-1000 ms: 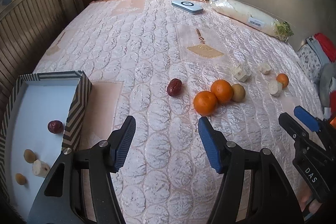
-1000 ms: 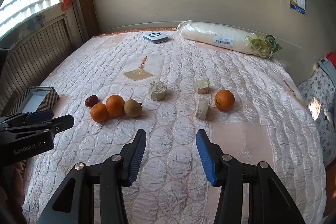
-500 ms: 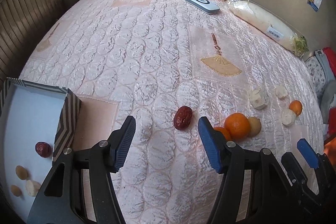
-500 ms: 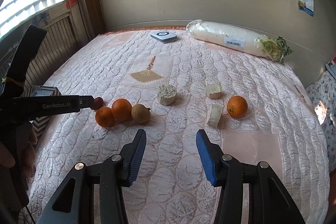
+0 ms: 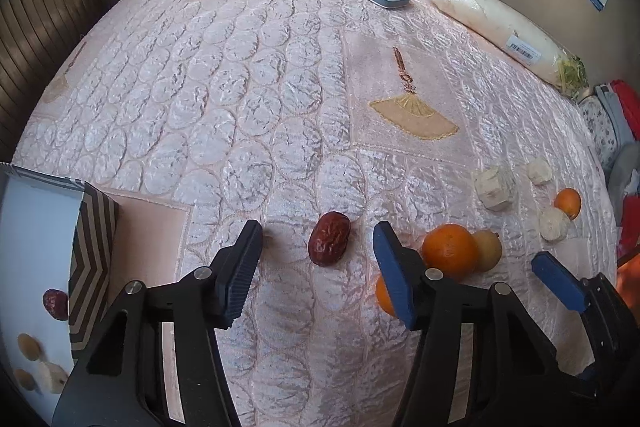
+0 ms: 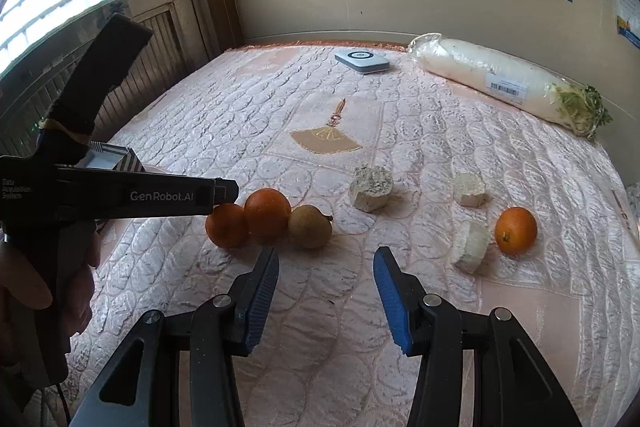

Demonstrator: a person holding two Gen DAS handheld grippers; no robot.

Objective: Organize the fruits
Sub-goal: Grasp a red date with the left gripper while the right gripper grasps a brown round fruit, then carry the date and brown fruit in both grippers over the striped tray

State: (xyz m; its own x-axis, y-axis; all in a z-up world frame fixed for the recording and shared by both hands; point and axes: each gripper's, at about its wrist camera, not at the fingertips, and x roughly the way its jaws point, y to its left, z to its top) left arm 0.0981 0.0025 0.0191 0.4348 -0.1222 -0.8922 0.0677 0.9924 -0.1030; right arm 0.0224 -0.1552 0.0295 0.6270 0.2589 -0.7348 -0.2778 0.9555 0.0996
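Black grippers, blue-padded fingers (image 6: pixel 390 301)

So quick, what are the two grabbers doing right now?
Left gripper: open, jaws closing, a red date on the bedspread between them, not yet pinched.
Right gripper: open, holding nothing.

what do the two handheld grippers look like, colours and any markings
Both are black plastic with silver pivot screws and ribbed blue pads. The left gripper carries white "GenRobot.AI" lettering along its side, plus a yellow rubber band around its black handle, both seen from the right wrist view. The right gripper looks identical in build.
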